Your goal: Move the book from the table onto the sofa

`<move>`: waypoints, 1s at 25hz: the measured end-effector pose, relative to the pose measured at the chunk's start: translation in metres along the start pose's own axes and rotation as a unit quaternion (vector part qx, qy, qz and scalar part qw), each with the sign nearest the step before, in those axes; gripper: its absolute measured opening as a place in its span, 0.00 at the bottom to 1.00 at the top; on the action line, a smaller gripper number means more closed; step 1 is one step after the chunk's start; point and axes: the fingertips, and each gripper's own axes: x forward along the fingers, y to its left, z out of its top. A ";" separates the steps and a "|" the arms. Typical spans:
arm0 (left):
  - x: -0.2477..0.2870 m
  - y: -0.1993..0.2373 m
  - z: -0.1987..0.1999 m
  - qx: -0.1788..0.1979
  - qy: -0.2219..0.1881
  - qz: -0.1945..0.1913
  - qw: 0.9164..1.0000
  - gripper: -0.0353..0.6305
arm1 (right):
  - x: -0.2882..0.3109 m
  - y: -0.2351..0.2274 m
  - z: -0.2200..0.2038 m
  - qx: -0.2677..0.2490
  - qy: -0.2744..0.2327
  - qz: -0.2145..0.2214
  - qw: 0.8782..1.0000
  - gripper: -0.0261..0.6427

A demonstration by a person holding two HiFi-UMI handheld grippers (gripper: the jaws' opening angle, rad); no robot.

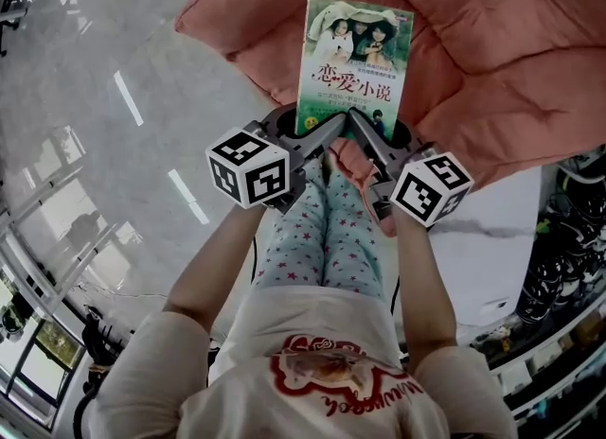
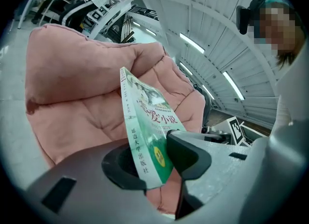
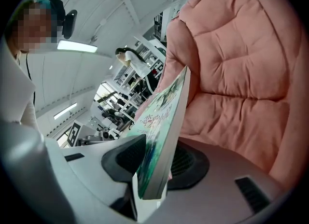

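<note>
A green paperback book (image 1: 355, 61) with people on its cover is held flat over the pink quilted sofa (image 1: 473, 49). My left gripper (image 1: 317, 134) is shut on the book's near left corner, and my right gripper (image 1: 365, 136) is shut on its near right corner. In the left gripper view the book (image 2: 145, 131) stands edge-on between the dark pads, spine towards the camera, with the sofa (image 2: 82, 97) behind it. From the right gripper the book (image 3: 161, 136) shows clamped the same way, page edges facing the camera, beside the sofa (image 3: 241, 73).
A glossy grey floor (image 1: 104, 125) lies left of the sofa. A white marble-look surface (image 1: 492, 248) sits at the lower right. Desks, chairs and a person (image 3: 128, 59) stand far back in the room. My own legs (image 1: 327, 238) are below the grippers.
</note>
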 end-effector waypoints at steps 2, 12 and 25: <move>0.005 0.008 -0.006 -0.003 0.004 0.002 1.000 0.27 | 0.004 -0.009 -0.006 0.006 0.004 -0.003 1.000 0.22; 0.021 0.042 -0.033 -0.016 0.022 0.011 1.000 0.27 | 0.023 -0.040 -0.036 0.031 0.022 -0.011 0.999 0.22; 0.045 0.067 -0.059 -0.029 0.052 0.016 0.998 0.27 | 0.033 -0.077 -0.061 0.070 0.046 -0.031 0.996 0.22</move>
